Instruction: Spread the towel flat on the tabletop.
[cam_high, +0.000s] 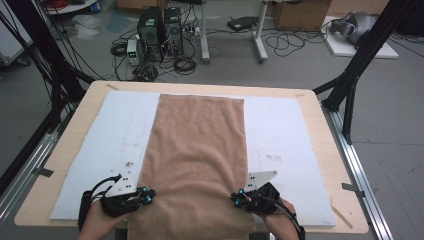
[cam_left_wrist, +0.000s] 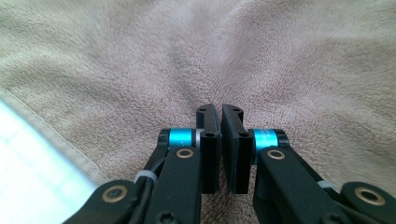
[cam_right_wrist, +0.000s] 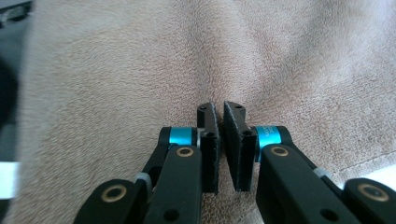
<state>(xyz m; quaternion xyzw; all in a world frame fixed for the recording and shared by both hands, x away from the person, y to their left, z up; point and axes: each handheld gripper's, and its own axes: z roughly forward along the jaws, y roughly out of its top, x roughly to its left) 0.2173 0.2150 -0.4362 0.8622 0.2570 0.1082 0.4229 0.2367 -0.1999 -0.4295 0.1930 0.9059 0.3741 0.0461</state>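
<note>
On the left, the left tool sits at the near left edge of the tan towel, and in the left gripper view its jaws are drawn nearly together over the pile, though whether any cloth is pinched between them I cannot tell. The towel itself lies lengthwise down the middle of the white mat on the wooden surface, its near end hanging over the front edge. Over on the right, the right tool is at the towel's near right edge, jaws likewise almost closed with a thin gap above the fabric.
</note>
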